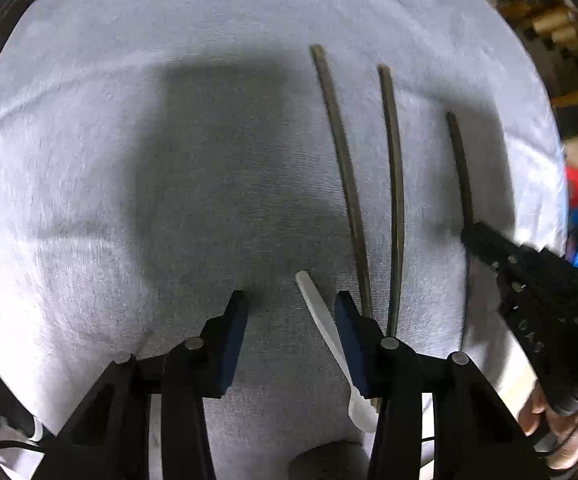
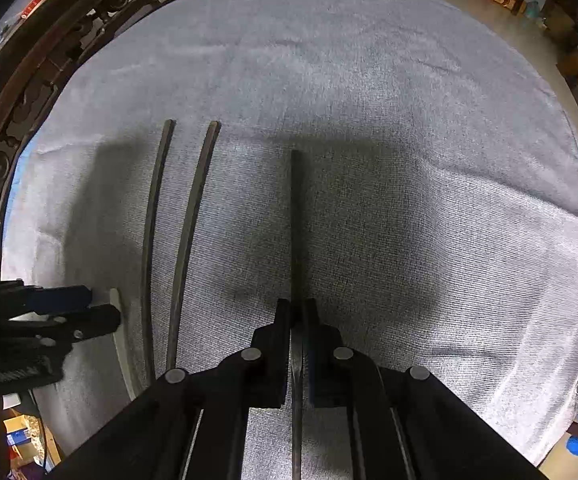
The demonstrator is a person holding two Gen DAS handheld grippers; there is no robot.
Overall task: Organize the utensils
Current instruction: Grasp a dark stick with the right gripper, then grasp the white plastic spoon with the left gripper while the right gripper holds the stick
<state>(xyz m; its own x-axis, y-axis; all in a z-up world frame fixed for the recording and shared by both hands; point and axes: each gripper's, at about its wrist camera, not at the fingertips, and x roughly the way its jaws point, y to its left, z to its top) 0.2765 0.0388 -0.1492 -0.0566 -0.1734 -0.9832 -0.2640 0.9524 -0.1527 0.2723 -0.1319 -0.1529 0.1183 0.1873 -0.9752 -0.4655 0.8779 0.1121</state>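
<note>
**Chopstick pinched on the right, spoon waiting on the left**

Sorting looks to be midway. The right hand-held gripper [image 2: 296, 308] has its fingers pressed together on a dark chopstick [image 2: 295, 216], which runs straight ahead over the grey cloth [image 2: 409, 140] covering the surface. Two more dark chopsticks [image 2: 185, 236] lie side by side to its left, close together and roughly parallel, apart from the held one.

The left hand-held gripper [image 1: 291, 312] is spread, with a white plastic spoon [image 1: 329, 332] lying between its fingers, close against the right finger; nothing is clamped.

By my reading, the step in hand is bringing the third chopstick into line beside the pair. That calls for keeping it parallel to them and level with their ends before letting go. The spoon would likely follow: centre it first, since a grip this far to one side could flick so light a piece.
</note>
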